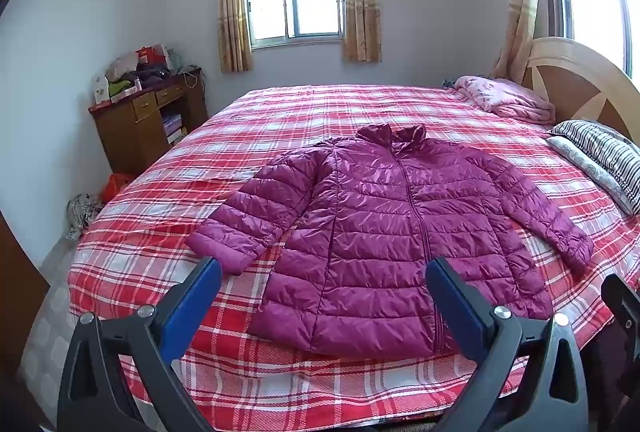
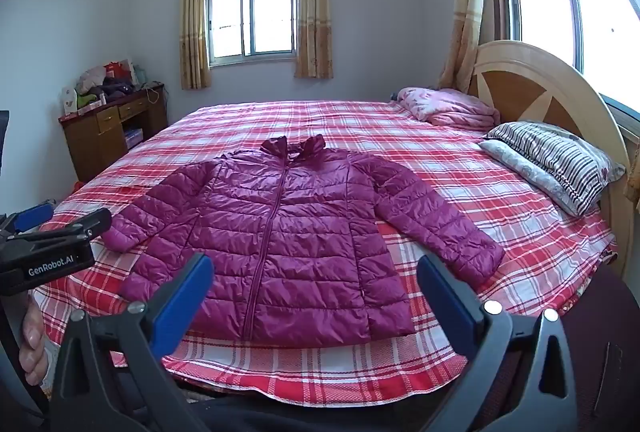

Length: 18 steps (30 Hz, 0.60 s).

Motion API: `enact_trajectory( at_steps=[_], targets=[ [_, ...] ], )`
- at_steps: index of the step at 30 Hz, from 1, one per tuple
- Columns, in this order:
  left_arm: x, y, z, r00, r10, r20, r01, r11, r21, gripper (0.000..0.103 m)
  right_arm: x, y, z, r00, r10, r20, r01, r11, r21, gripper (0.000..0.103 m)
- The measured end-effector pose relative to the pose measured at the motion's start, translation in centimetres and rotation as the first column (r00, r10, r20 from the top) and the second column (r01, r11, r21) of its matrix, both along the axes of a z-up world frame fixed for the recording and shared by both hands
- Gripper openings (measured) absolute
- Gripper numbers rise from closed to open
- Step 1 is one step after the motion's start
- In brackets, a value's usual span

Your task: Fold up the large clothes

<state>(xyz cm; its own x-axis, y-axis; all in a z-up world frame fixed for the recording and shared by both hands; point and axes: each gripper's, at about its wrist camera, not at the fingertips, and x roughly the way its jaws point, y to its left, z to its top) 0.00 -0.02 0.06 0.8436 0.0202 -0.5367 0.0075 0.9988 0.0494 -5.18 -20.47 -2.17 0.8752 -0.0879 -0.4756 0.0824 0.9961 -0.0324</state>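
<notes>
Plaid bed [image 1: 280, 112], magenta jacket [image 1: 380, 216] spread flat

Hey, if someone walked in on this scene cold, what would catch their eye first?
Probably the shiny magenta puffer jacket, spread flat and zipped, sleeves out, collar toward the far window, on the near half of the red plaid bedspread. Next, the two open grippers, left gripper and right gripper, blue-padded fingers spread wide at the near edge, touching nothing. By the wooden headboard on the right lie a striped pillow and a pink blanket.
</notes>
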Motion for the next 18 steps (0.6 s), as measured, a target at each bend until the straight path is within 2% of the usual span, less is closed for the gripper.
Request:
enact_trajectory(
  at_steps=[3,9,18],
  targets=[
    [-0.26,0.22,0.32,1.000,0.018,0.021,-0.018,1.000,-0.005,0.102,-0.09,-0.20,0.00,1.000,-0.002,0.007,0.002,1.000,0.001,0.103],
    [0.49,0.43,-0.05,1.000,0.022,-0.004,-0.022,1.000,-0.022,0.102,0.08,0.09,-0.21,1.000,0.001,-0.005,-0.001,1.000,-0.002,0.103],
    [0.21,0.72,0.16,1.000,0.024,0.008,-0.024,0.999,-0.025,0.102,0.31,-0.04,-0.51,1.000,0.008,-0.021,-0.008,1.000,0.018,0.103]
  ],
)
